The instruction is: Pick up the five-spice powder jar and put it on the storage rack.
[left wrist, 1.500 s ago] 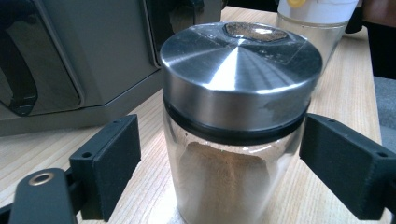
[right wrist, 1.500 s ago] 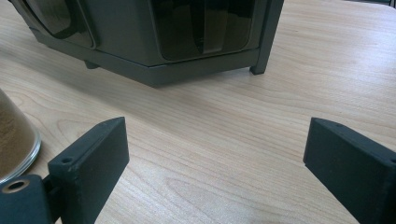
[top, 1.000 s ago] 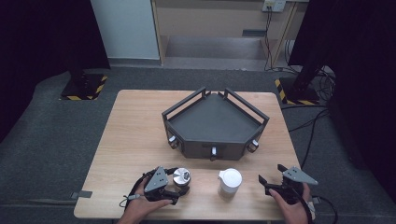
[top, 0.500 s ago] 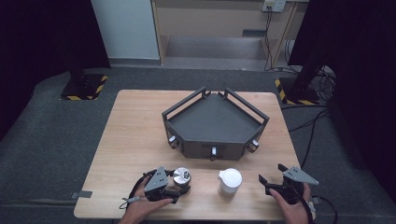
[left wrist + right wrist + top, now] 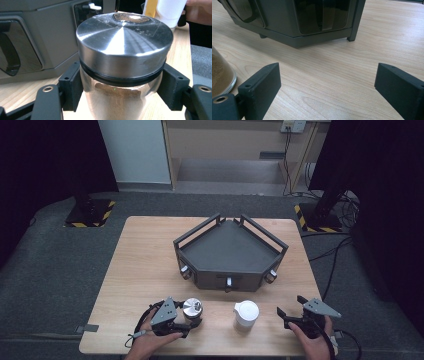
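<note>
A glass jar with a steel lid [image 5: 192, 307] stands near the table's front left, brown powder inside it [image 5: 117, 97]. My left gripper [image 5: 193, 316] is shut on it, and both pads [image 5: 72, 85] press on the glass just under the lid. A white-topped jar [image 5: 246, 314] stands at the front middle, and its glass base with brown powder [image 5: 220, 72] lies left of my right gripper. That right gripper [image 5: 290, 306] rests at the front right, open, with bare wood between its jaws [image 5: 327, 85].
A dark grey five-sided box [image 5: 230, 255] with raised rails and knobs on its front sits mid-table, just behind both jars. Its lower wall [image 5: 294, 27] is close ahead of the right gripper. Cables and black stands lie on the floor beyond the table.
The steel-lidded jar and the left gripper have shifted very slightly to the left. The right hand and the white-topped jar have stayed where they were.
</note>
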Demonstrator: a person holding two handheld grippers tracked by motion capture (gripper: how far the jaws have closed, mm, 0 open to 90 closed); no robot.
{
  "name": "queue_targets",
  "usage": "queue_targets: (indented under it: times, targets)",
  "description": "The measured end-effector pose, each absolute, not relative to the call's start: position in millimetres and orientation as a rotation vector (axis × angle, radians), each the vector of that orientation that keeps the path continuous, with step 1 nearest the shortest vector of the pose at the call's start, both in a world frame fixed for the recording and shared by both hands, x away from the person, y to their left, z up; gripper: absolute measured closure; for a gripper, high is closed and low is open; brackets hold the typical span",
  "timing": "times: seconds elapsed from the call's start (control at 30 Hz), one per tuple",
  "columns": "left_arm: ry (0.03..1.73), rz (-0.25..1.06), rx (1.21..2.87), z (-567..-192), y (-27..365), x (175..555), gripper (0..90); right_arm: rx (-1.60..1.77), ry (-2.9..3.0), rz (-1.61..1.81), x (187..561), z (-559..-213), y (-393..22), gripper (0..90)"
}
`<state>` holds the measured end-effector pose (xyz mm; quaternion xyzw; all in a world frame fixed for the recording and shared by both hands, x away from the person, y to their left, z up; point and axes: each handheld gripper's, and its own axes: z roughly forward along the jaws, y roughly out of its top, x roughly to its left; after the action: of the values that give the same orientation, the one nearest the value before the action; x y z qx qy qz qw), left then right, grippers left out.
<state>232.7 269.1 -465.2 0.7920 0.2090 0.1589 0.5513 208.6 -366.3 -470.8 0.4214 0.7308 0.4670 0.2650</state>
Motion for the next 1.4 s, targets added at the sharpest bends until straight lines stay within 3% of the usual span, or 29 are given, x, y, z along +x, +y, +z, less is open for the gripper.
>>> queue_targets:
  times: [0.67,1.4]
  targets:
    - [0.439,0.402,1.943,-414,247,250,29.5,1.137,1.982,1.277,209,-471,-368,7.3]
    - [0.43,0.396,1.916,-359,254,270,29.5,1.139,1.979,1.272,208,-470,-369,7.3]
